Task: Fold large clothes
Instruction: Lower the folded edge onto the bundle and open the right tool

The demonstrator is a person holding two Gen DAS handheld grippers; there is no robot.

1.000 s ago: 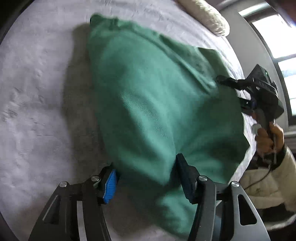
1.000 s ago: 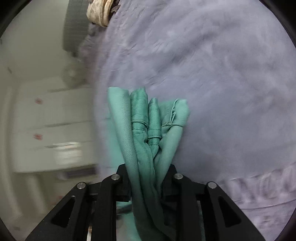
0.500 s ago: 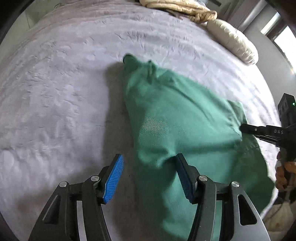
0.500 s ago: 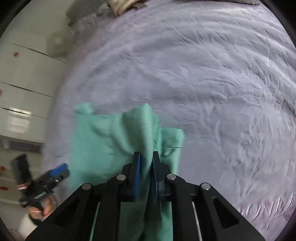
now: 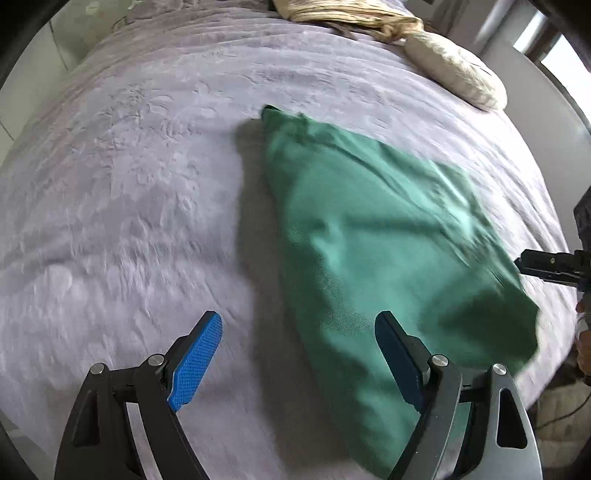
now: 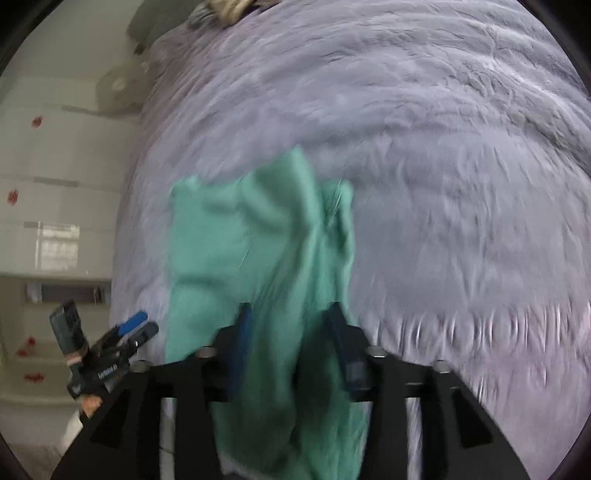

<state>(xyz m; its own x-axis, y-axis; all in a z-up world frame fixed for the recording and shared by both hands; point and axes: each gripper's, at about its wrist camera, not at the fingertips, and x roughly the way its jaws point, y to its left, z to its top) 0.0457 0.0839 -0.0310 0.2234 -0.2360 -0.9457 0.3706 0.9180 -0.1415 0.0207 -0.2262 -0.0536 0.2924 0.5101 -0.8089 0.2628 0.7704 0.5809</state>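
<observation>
A green garment lies folded on the grey bed cover, running from the middle of the bed toward the near right edge. My left gripper is open and empty, just above the garment's near left edge. In the right wrist view the same garment bunches up between the fingers of my right gripper, whose jaws stand apart around a ridge of cloth. The right gripper also shows at the right edge of the left wrist view, at the garment's right side.
A cream pillow and a beige bundle of cloth lie at the far end of the bed. White cabinets stand beyond the bed's left side in the right wrist view. The left gripper shows there too.
The left gripper let go of the garment and pulled back. The right gripper, shut on a cloth ridge half a second ago, has opened its jaws. The garment has dropped onto the bed.
</observation>
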